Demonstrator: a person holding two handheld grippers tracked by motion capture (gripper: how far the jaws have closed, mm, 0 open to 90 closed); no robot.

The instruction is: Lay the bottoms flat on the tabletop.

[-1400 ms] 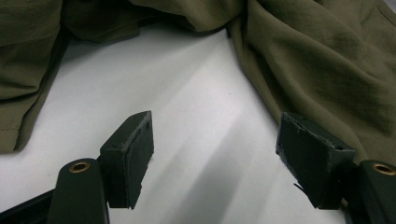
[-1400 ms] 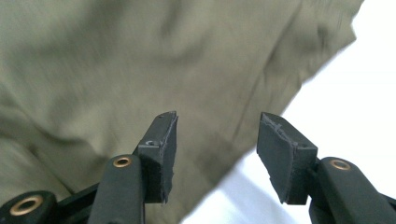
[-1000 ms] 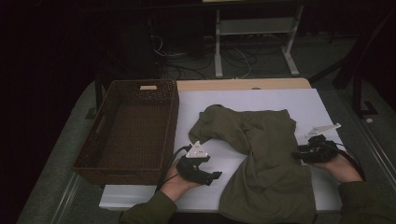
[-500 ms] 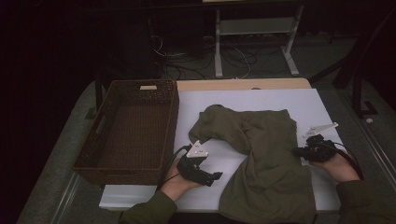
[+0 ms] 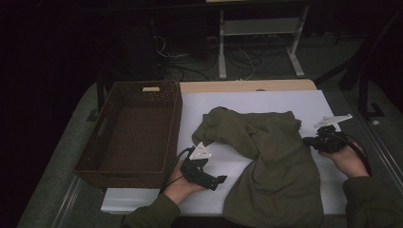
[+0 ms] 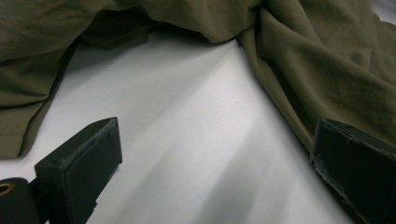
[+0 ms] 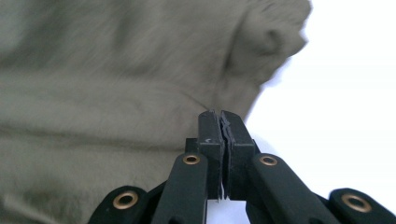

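Note:
An olive green garment (image 5: 275, 166) lies crumpled on the white table top (image 5: 247, 102). My left gripper (image 5: 219, 180) rests low on the table just left of the garment's lower part. Its jaws have just been opening and stand wide in the left gripper view, left gripper (image 6: 217, 135), with bare table between them and the garment (image 6: 327, 60) beside the right-hand jaw. My right gripper (image 5: 308, 141) is at the garment's right edge. In the right gripper view, right gripper (image 7: 220, 114), the pads are pressed together on the hem of the garment (image 7: 116, 84).
A dark brown wicker basket (image 5: 102, 142) stands empty at the table's left side. The table's front edge runs just below my left hand. Cables and a metal stand leg (image 5: 221, 47) lie on the floor beyond the table.
The left gripper's jaws have spread wider while that hand kept its place. The right gripper has shifted slightly up the picture at the garment's right edge.

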